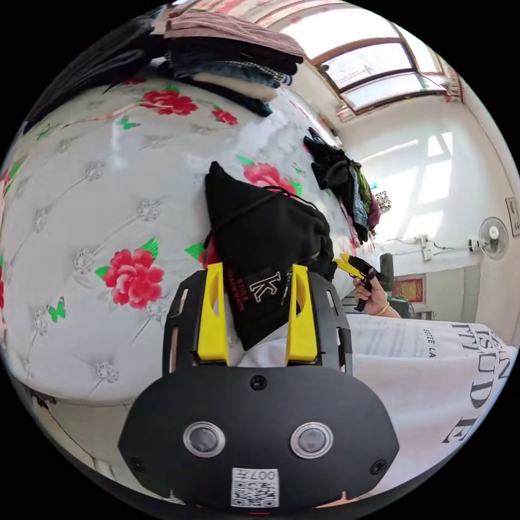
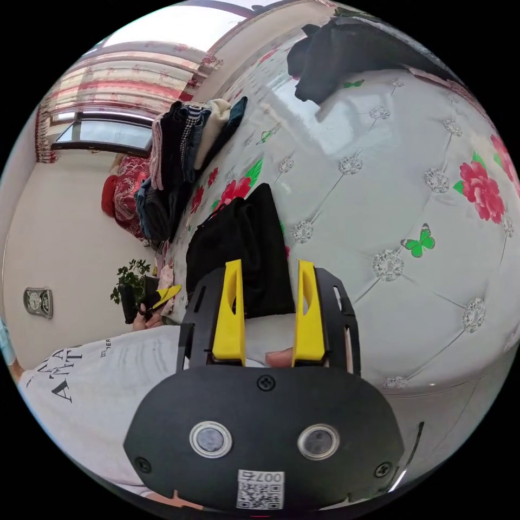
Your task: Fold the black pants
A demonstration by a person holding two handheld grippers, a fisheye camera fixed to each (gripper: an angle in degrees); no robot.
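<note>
While both grippers sit near the bed (image 1: 81, 206) edge, the pants (image 1: 265, 260) lie folded into a compact black bundle on the white flowered cover, close to the person's shirt (image 1: 433, 368).

Left gripper view: left gripper (image 1: 257, 281) has its yellow jaws spread apart, released, nothing pinched. Bundle's lower corner with printed lettering lies between and behind the jaws; can't tell if they touch the cloth. Drawcord loops across the top of the bundle. Right gripper (image 1: 352, 266) shows just beyond the bundle, in the person's hand (image 1: 374, 298); yellow jaw tips visible, looks parted but too small to be sure.

Right gripper view: right gripper (image 2: 269, 281) jaws also apart, released. Pants (image 2: 238, 254) sit just ahead of the jaw tips, the bundle edge between them, not clamped. Left gripper (image 2: 162, 295) shows small at the left, near a potted plant (image 2: 130, 281).

Folded stack (image 1: 233, 54) of clothes sits further up the bed, well apart from the pants. Loose pile (image 1: 346, 189) of dark and mixed garments lies at the bed's far edge. Wall fan (image 1: 493, 235) on the wall beyond.
</note>
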